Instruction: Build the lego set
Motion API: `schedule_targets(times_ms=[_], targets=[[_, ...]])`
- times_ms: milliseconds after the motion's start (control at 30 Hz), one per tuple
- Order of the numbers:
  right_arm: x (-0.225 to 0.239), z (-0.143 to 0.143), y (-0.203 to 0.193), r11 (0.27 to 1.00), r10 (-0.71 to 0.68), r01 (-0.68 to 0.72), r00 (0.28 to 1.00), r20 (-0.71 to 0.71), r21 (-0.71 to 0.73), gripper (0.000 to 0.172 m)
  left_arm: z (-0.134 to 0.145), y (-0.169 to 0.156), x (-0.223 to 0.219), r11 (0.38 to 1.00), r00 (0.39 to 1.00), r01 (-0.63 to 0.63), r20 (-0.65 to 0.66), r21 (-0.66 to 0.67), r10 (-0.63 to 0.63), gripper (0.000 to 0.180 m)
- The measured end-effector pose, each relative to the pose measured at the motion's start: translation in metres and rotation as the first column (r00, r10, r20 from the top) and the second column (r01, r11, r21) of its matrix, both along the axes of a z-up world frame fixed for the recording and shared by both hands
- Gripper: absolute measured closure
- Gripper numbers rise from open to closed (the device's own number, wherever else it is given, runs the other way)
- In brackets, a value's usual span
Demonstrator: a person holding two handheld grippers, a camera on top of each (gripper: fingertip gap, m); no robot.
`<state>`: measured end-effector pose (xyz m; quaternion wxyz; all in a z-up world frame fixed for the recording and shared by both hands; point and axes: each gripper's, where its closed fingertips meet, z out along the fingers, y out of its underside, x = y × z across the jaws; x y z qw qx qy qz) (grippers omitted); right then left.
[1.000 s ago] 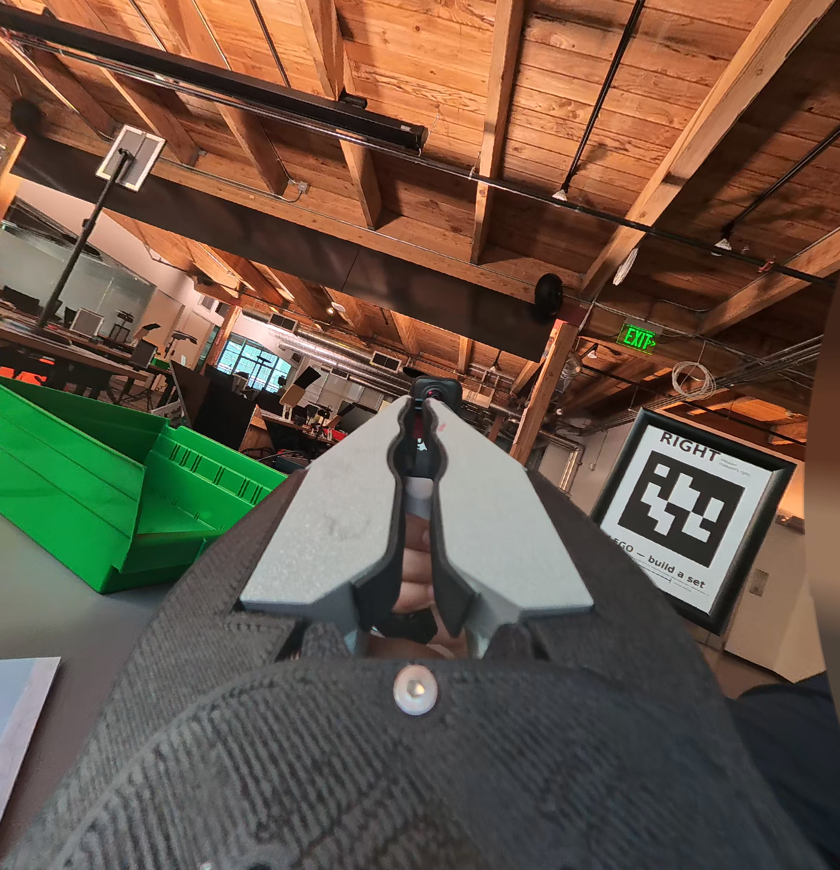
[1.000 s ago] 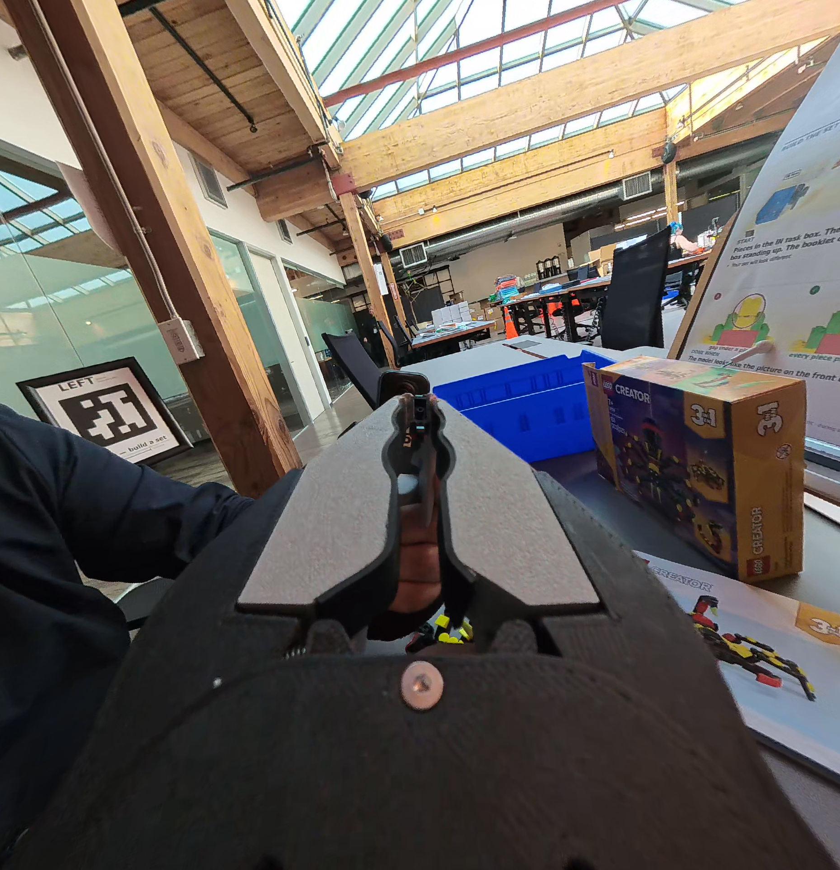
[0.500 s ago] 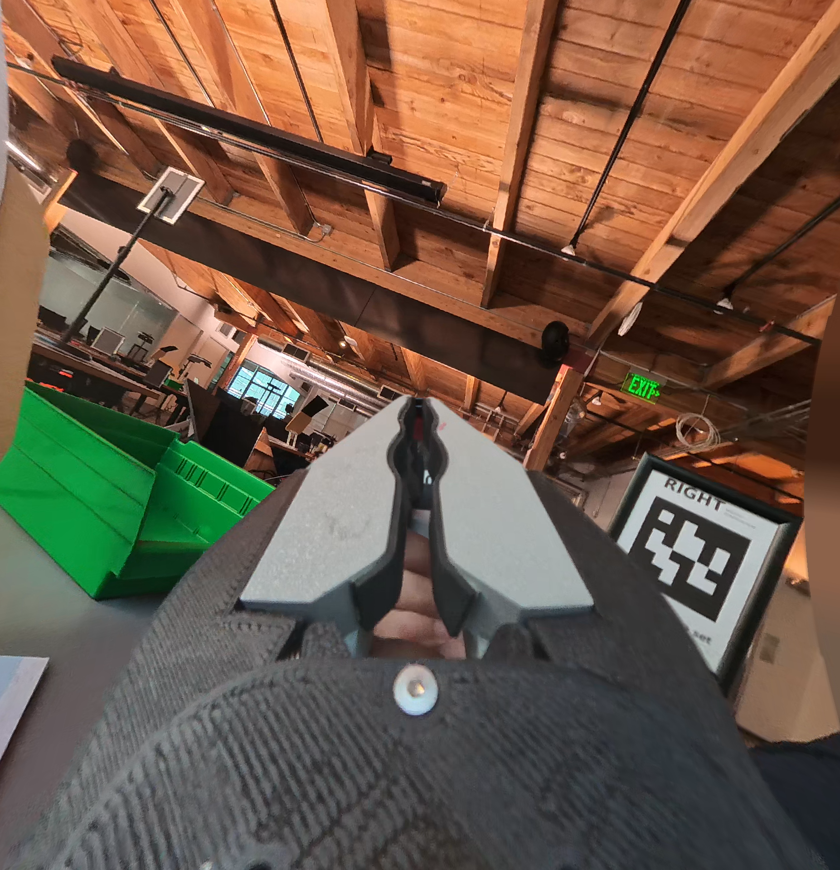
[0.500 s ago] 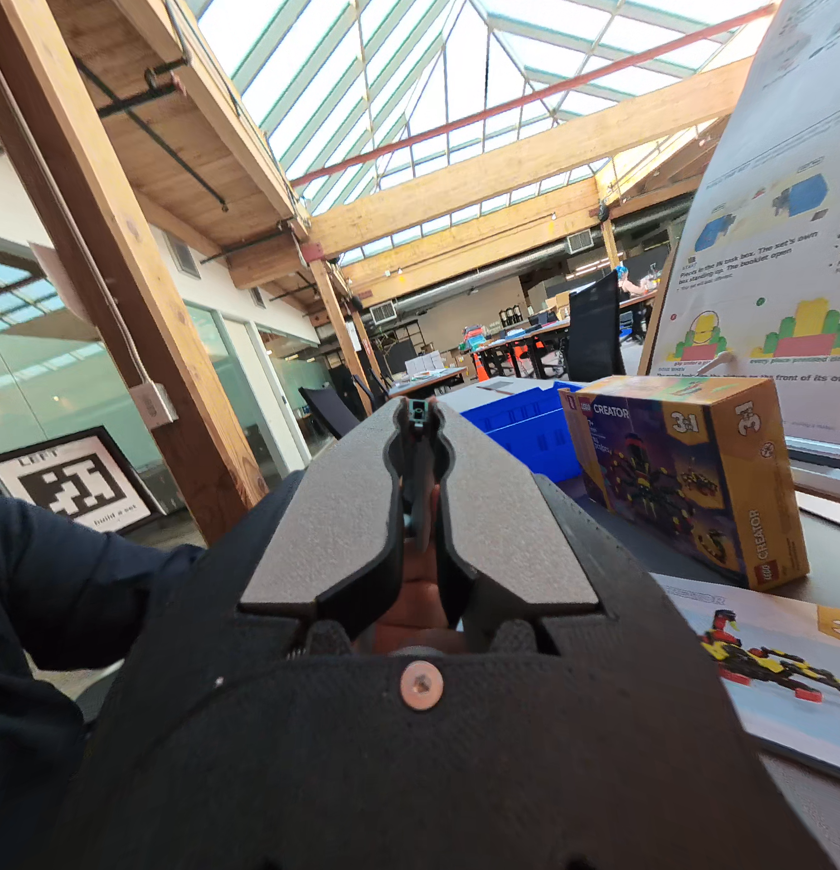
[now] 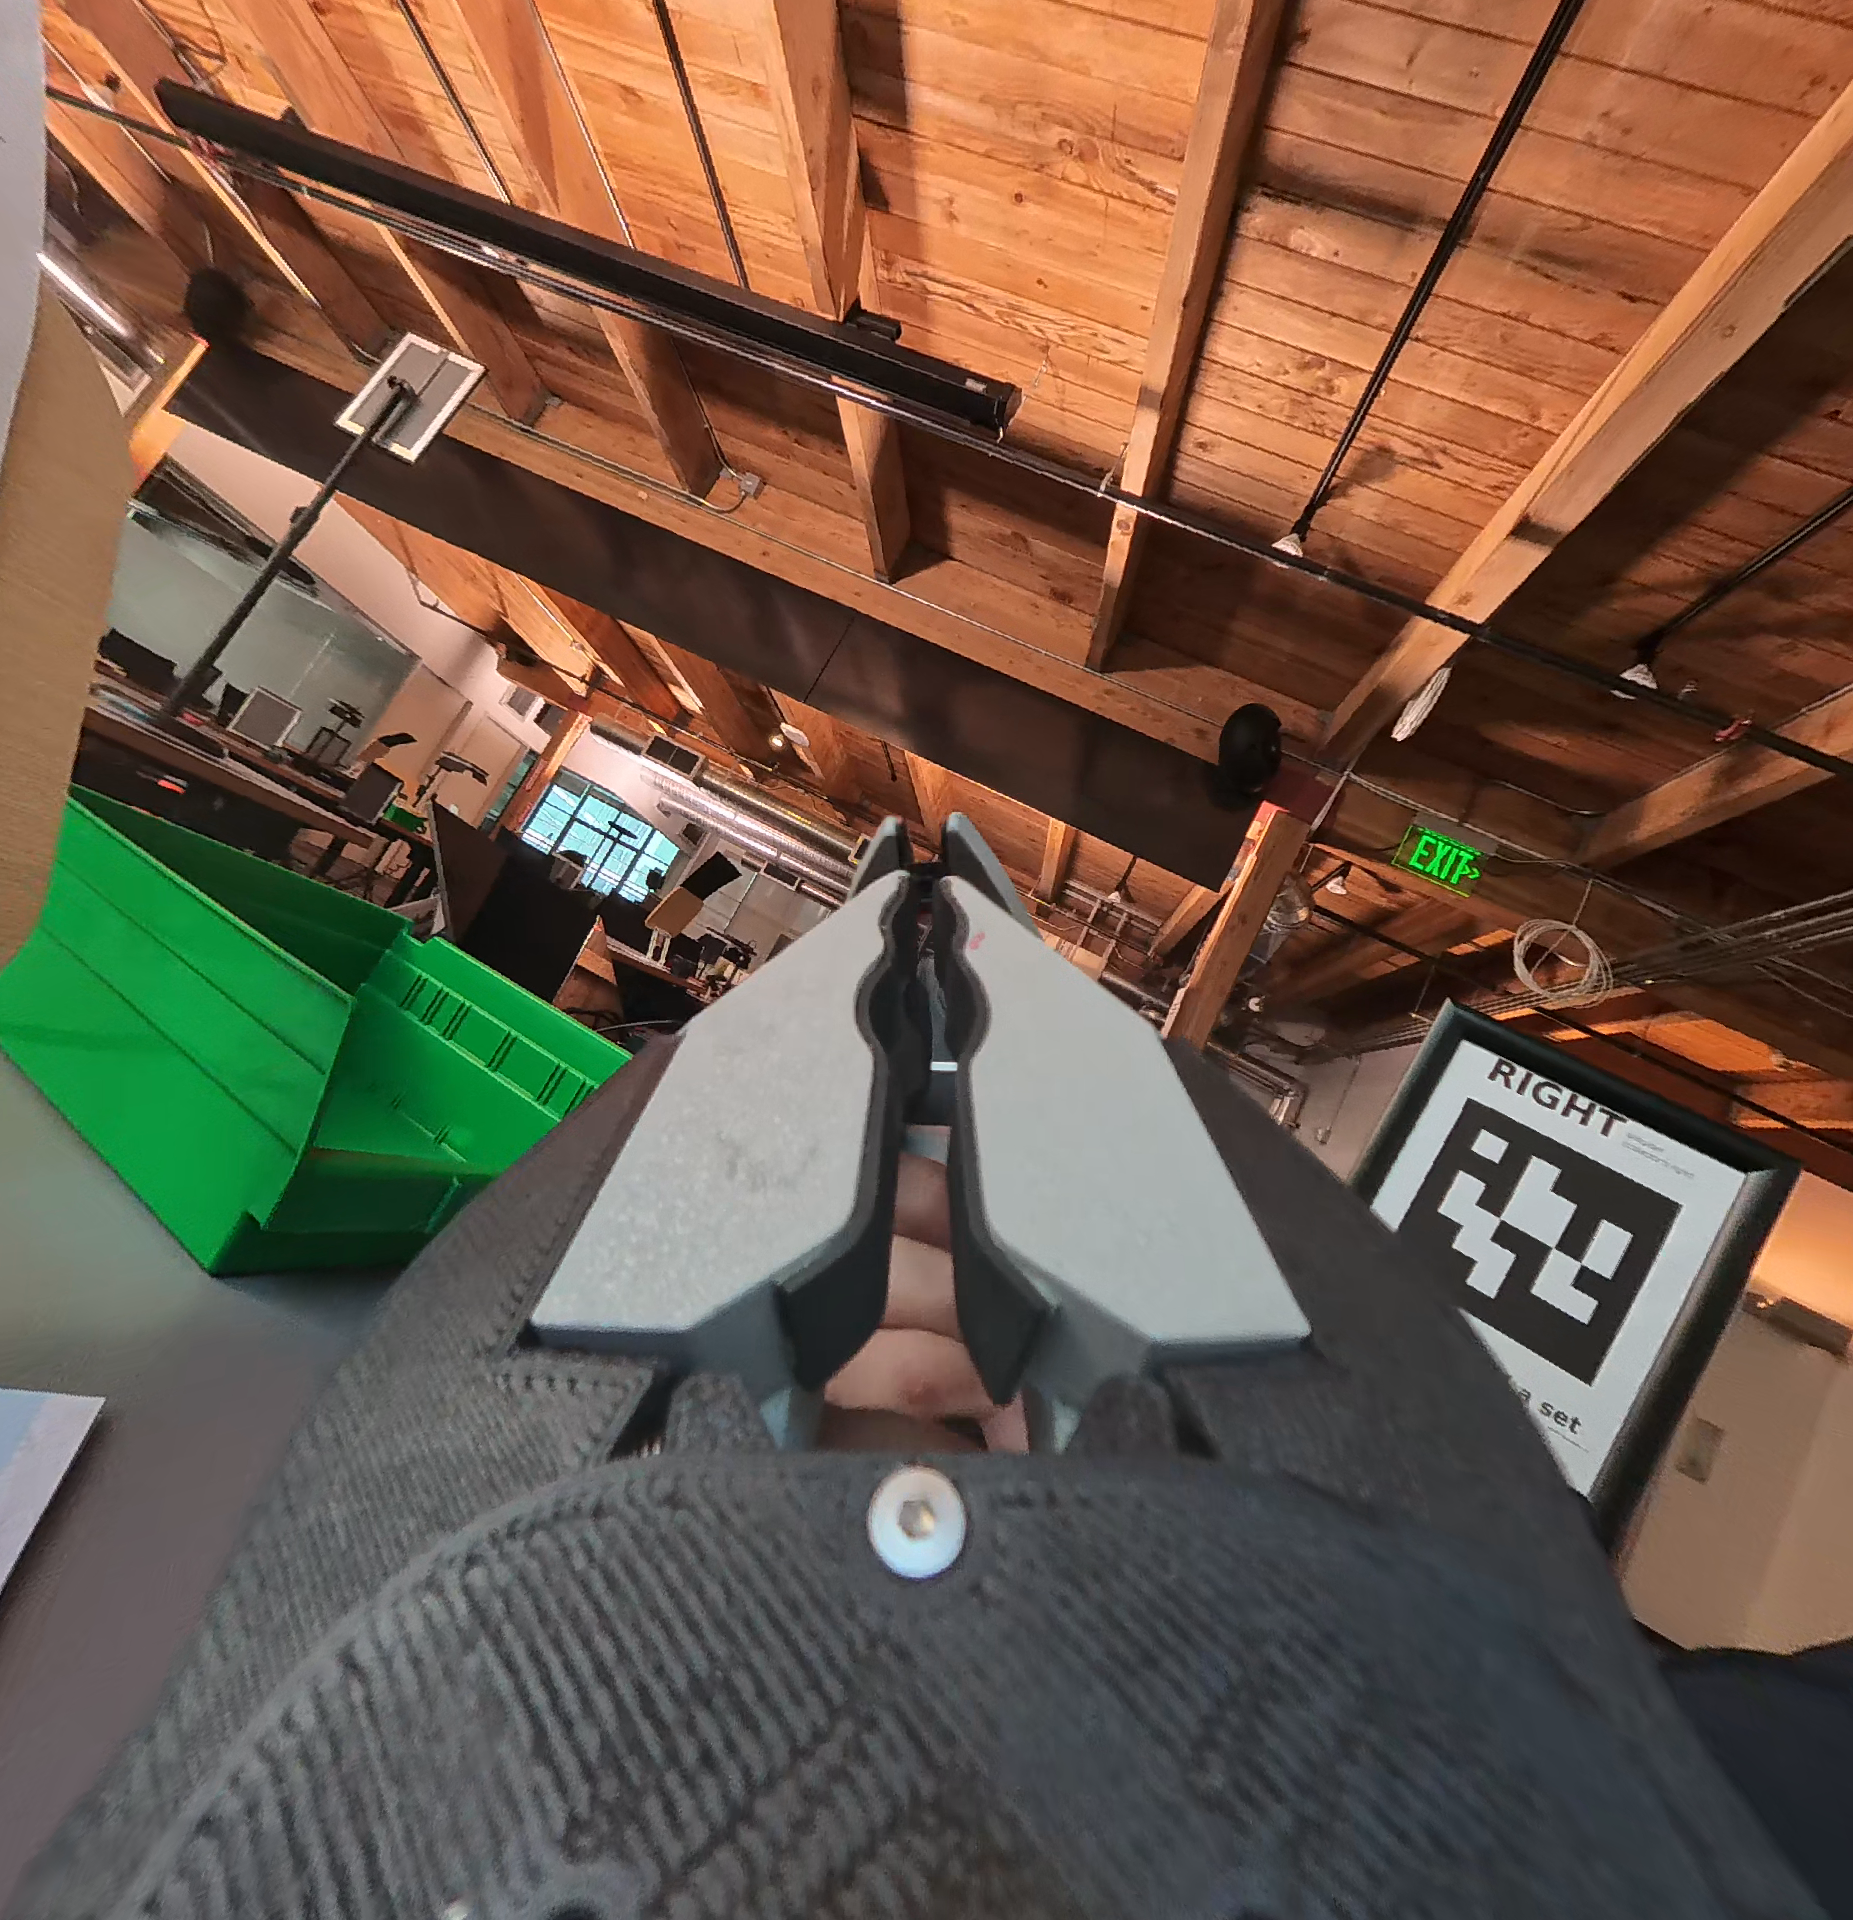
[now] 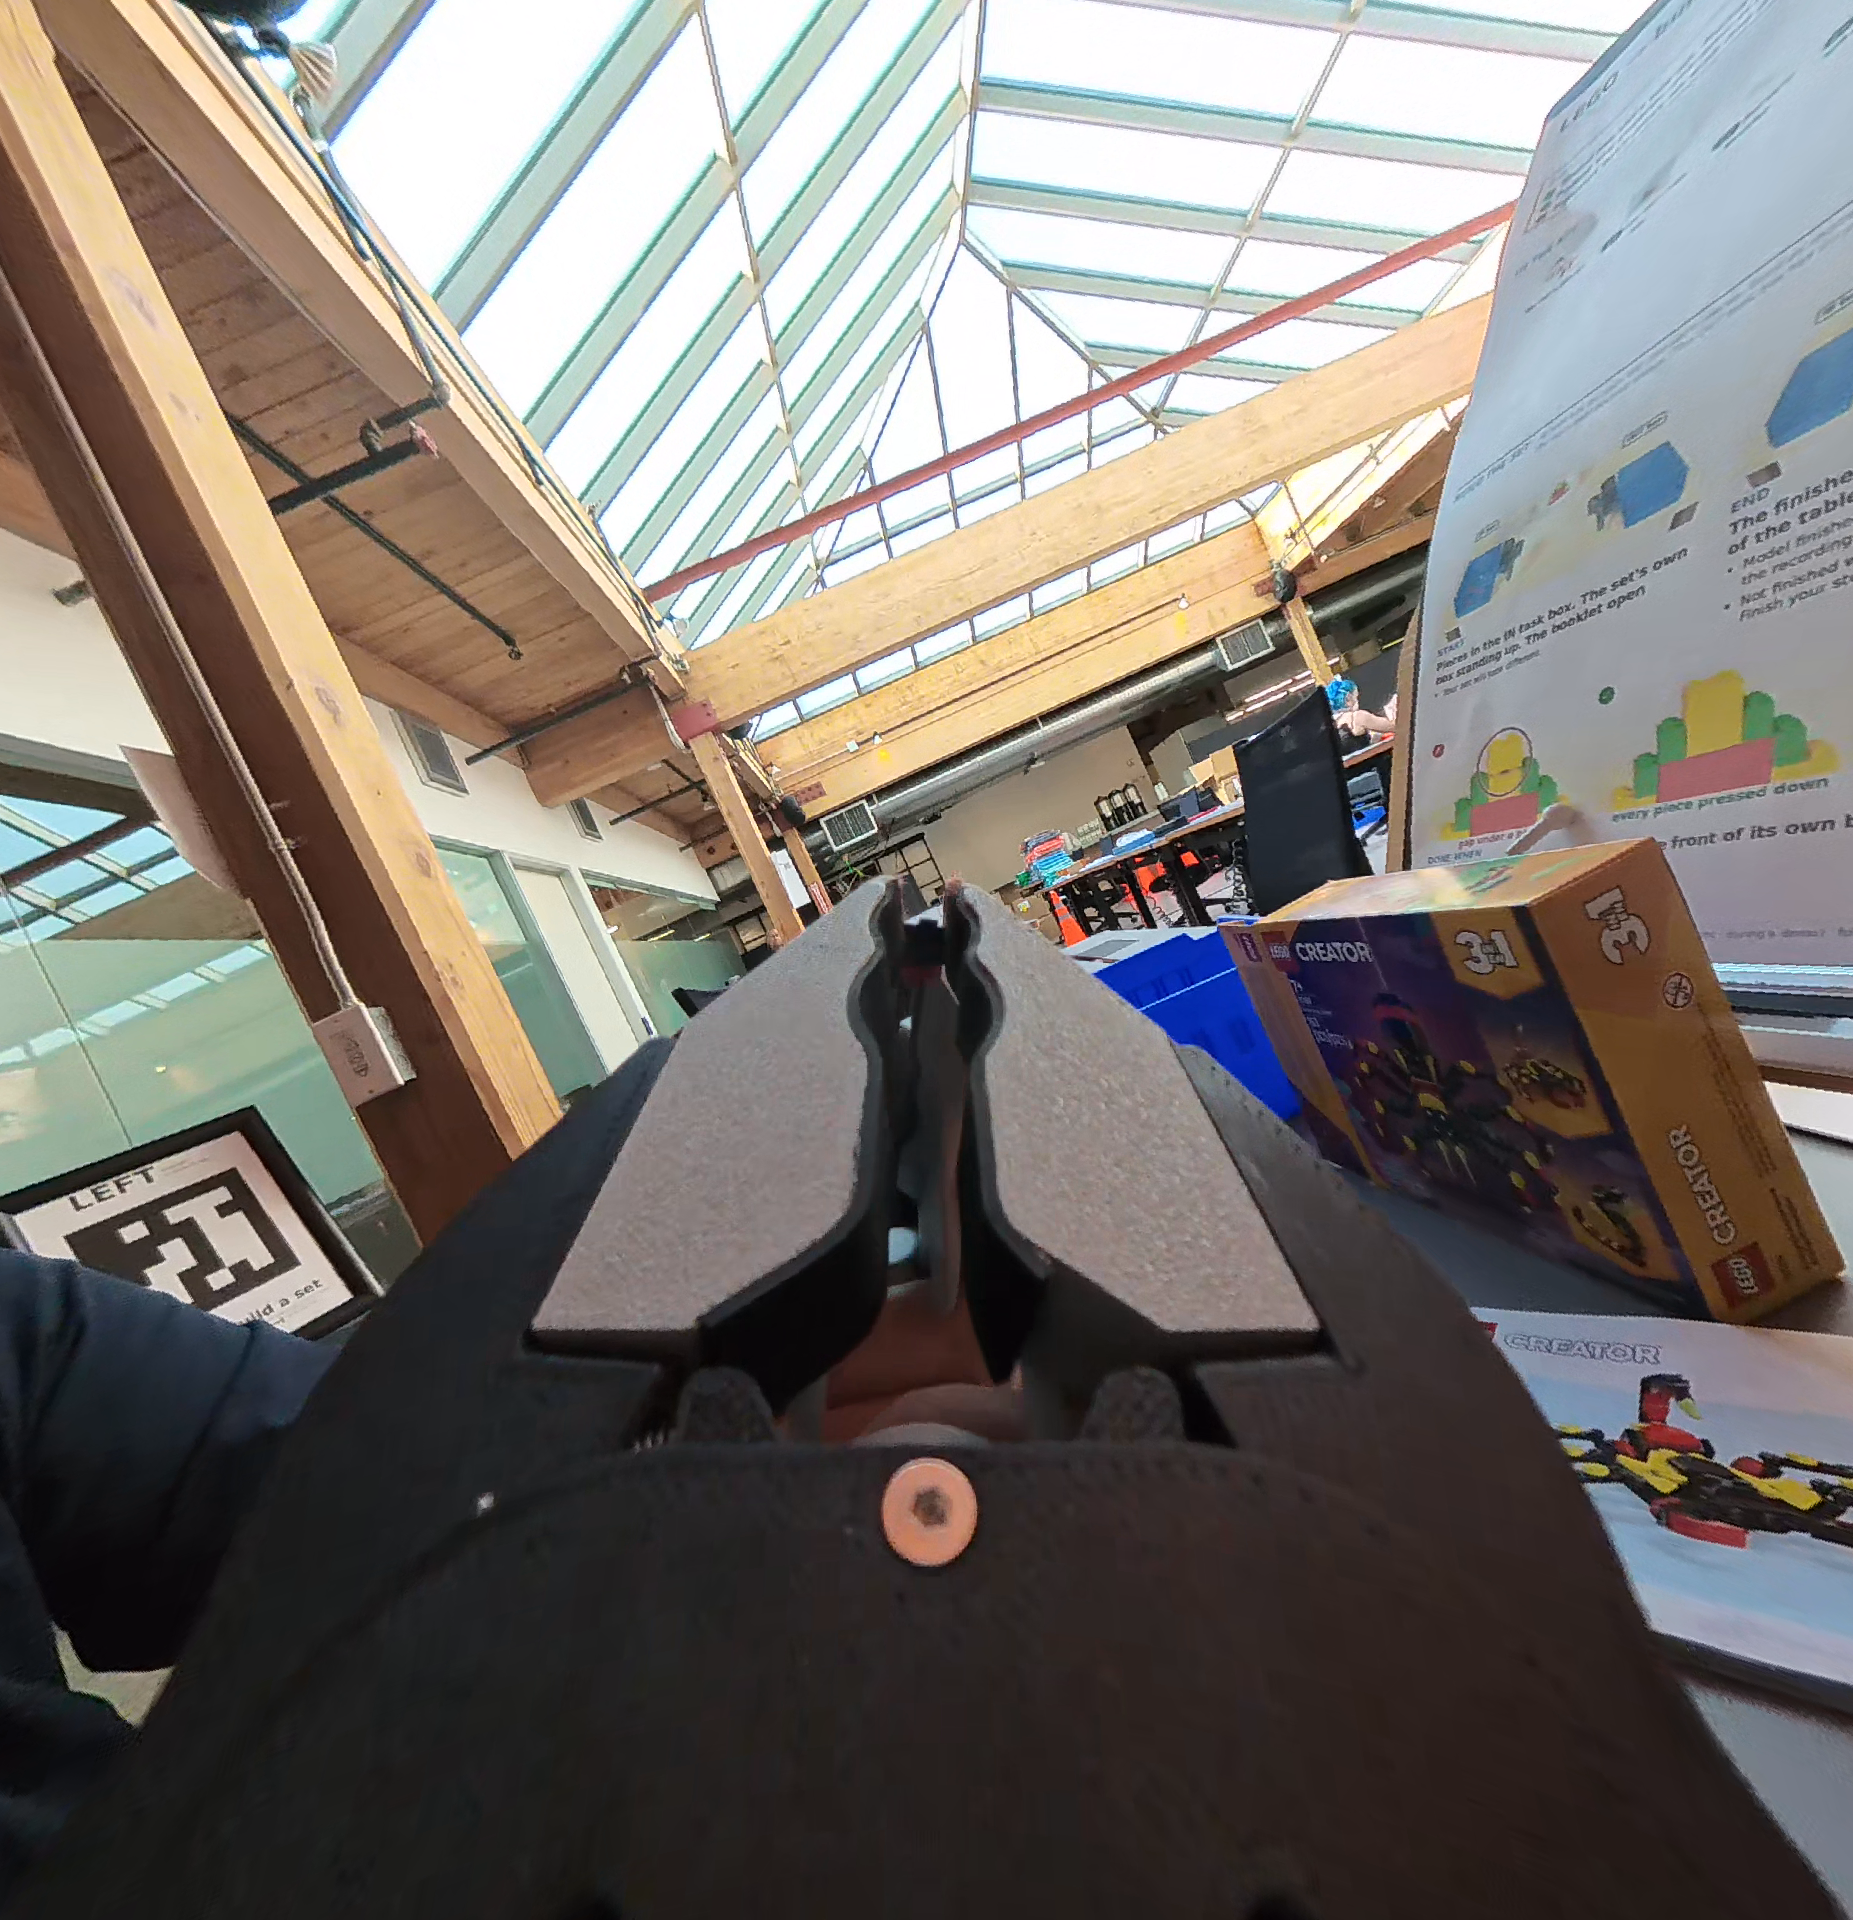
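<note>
Left gripper [image 5: 924, 883] raised off the tabletop [image 5: 91, 1299], tilted toward the timber ceiling, jaws drawn almost together; small dark bit [image 5: 927, 869] at the very tip, hold on it unclear; green bin [image 5: 226, 1039] low to its left, framed marker sign [image 5: 1566, 1247] to its right. Right gripper [image 6: 927, 920] likewise tilted up, jaws narrow and pinching a small black piece [image 6: 924, 951] with a red band; yellow toy box [image 6: 1524, 1060], blue bin [image 6: 1182, 997] and booklet [image 6: 1732, 1475] lie on the tabletop to its right, well apart.
</note>
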<state>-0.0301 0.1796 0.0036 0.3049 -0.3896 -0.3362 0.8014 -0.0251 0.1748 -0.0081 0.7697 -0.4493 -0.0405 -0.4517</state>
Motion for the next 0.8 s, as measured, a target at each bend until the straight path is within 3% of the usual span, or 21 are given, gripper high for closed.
schedule_targets(times_ms=[167, 300, 467, 633, 800], targets=[[-0.001, 0.002, -0.005, 0.997, -0.003, 0.003, 1.0, 0.004, 0.074, 0.167, 0.003, -0.003, -0.002, 1.0, 0.999, -0.015, -0.032, 0.014, 0.015, 0.18], [0.003, -0.001, -0.003, 0.975, -0.015, -0.002, 0.997, 0.077, 0.223, 0.164, 0.004, -0.004, -0.002, 0.998, 0.986, -0.055, -0.156, 0.016, 0.057, 0.18], [0.021, 0.004, -0.001, 0.955, 0.045, -0.067, 0.996, 0.081, 0.289, 0.158, 0.003, -0.004, -0.002, 0.999, 0.969, -0.049, -0.243, -0.003, 0.047, 0.18], [0.017, -0.008, -0.013, 0.917, 0.058, -0.106, 0.989, 0.133, 0.384, 0.155, 0.006, -0.009, 0.006, 0.999, 0.966, 0.034, -0.255, 0.0, -0.033, 0.18], [0.019, -0.007, -0.019, 0.911, 0.103, -0.142, 0.987, 0.12, 0.386, 0.166, 0.004, -0.011, 0.019, 0.995, 0.957, 0.098, -0.274, -0.007, -0.096, 0.18]])
